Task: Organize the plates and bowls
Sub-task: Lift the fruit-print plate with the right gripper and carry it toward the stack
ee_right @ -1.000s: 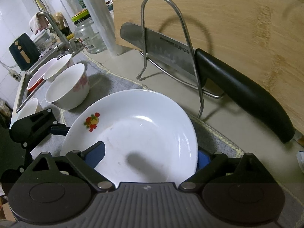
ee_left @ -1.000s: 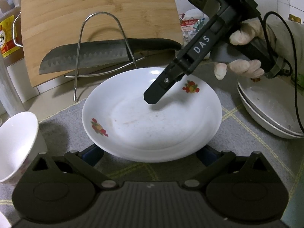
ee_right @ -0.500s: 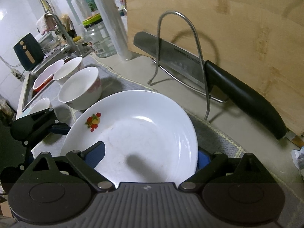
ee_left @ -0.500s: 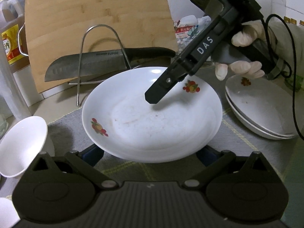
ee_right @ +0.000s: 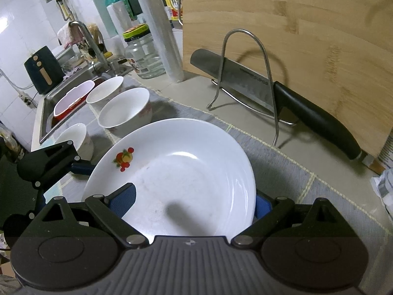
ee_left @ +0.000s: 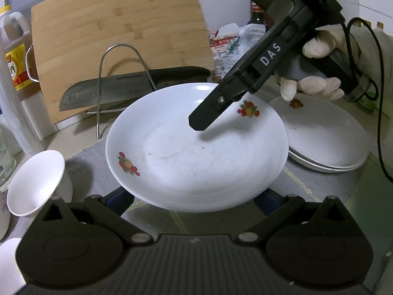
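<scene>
The white plate [ee_left: 196, 152] with the fruit print hangs a little above the grey mat [ee_left: 319, 196] on the tabletop, just beside the stack of plates [ee_left: 326, 142] and a bit higher than it. The right tool [ee_right: 194, 201] stands wide. One blue pad lies over the inside of the plate and the other is behind its rim, so I judge it is clenched on the plate's edge. The left tool [ee_left: 194, 196] has both pads under the near rim. If they press or only support from below, I cannot tell.

The step in hand seems to be carrying this plate onto the stack. To do it well, both tools should travel together and keep the plate level, because a smooth glazed rim slips easily from the pads. The plate should come over the middle of the stack, go down slowly until it sits inside the top plate, and only then be let go. The bowls [ee_right: 125, 110], on the side away from the stack, are not in the way.
</scene>
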### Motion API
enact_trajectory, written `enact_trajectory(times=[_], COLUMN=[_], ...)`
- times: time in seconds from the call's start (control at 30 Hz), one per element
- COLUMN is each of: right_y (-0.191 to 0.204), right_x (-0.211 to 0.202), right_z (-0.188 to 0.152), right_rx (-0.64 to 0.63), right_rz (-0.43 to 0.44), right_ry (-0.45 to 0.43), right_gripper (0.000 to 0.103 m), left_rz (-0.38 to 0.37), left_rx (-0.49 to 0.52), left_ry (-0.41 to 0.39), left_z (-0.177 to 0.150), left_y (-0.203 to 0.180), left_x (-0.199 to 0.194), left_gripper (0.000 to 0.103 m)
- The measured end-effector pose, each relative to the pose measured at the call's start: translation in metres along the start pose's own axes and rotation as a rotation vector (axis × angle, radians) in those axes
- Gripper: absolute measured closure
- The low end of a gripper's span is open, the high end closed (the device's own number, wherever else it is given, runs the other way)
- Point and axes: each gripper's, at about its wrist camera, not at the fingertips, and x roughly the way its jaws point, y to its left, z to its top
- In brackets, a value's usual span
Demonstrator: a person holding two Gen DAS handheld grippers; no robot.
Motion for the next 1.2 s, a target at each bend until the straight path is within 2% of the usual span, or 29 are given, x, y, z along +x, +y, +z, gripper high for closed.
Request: enact_trajectory(times=[0.5, 1.2], right_y=[0.021, 0.019], right_x=[-0.044, -0.1], right_z=[-0.035, -0.096], right_rx=[0.041, 0.197], right_rz=[-0.041, -0.194], right_ry=[-0.037, -0.098], right_gripper=[0.005, 0.005], left_rz=[-0.06, -0.248], left_rx=[0.053, 0.199], left_ry=[-0.003, -0.009], left_z=[-0.001, 0.018], left_y=[-0.031, -0.072], left_x=[-0.026, -0.018], left_gripper=[0.001, 0.001])
